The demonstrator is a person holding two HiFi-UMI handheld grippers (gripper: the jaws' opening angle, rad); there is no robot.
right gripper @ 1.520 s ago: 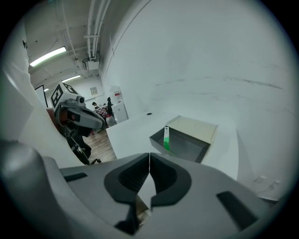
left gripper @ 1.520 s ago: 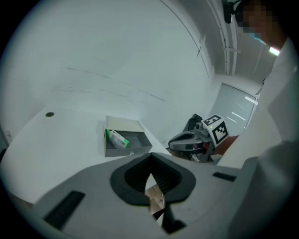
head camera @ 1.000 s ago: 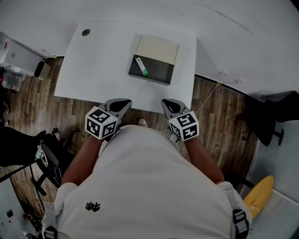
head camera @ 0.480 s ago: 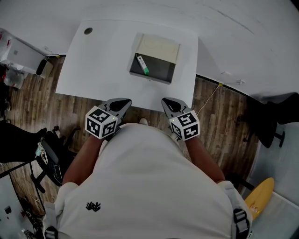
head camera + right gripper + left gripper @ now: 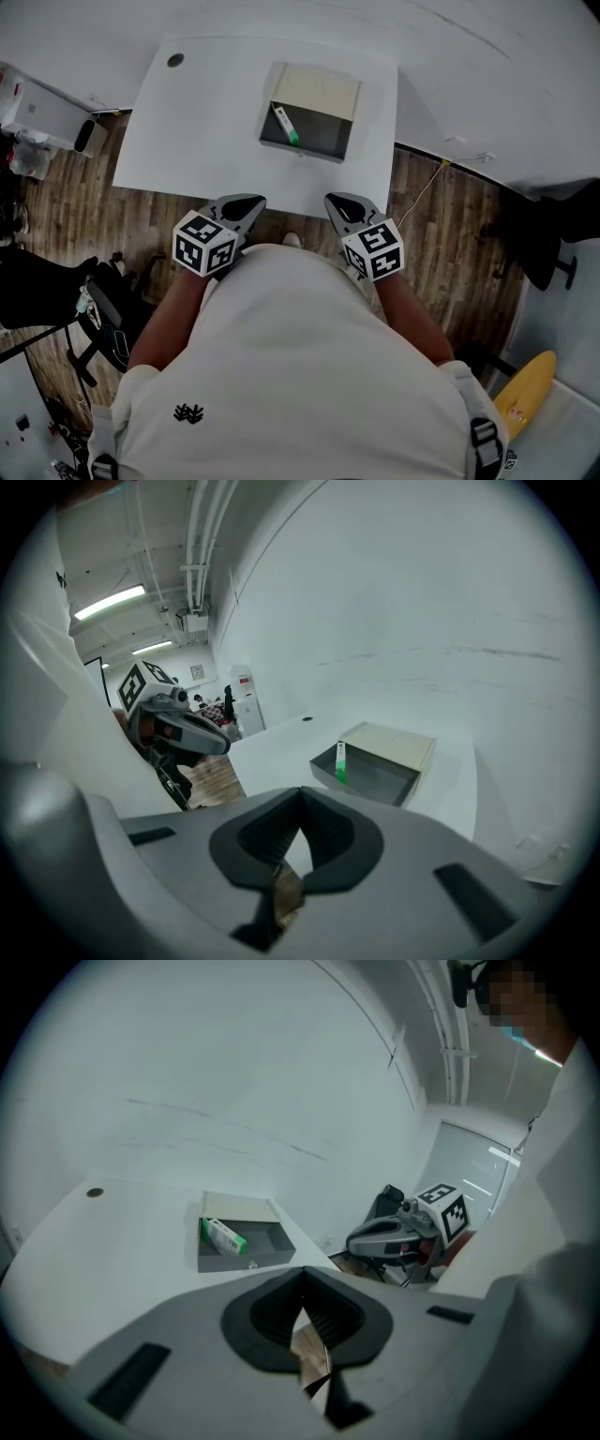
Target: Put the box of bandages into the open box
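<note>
The open grey box (image 5: 307, 134) sits at the back middle of the white table (image 5: 187, 131), its beige lid (image 5: 317, 89) folded back. A white and green box of bandages (image 5: 284, 127) lies inside it at the left end; it also shows in the left gripper view (image 5: 223, 1236) and the right gripper view (image 5: 339, 761). My left gripper (image 5: 242, 208) and right gripper (image 5: 343, 206) are held close to my body at the table's near edge, well short of the box. Both are shut with nothing between the jaws.
A small dark hole (image 5: 175, 60) marks the table's far left corner. Wooden floor (image 5: 56, 216) surrounds the table, with a white unit (image 5: 37, 108) at the left, a black chair (image 5: 544, 244) at the right and a cable (image 5: 427, 192) by the right edge.
The view has shifted very slightly; both grippers stay at the table's near edge and the bandage box stays in the open box.
</note>
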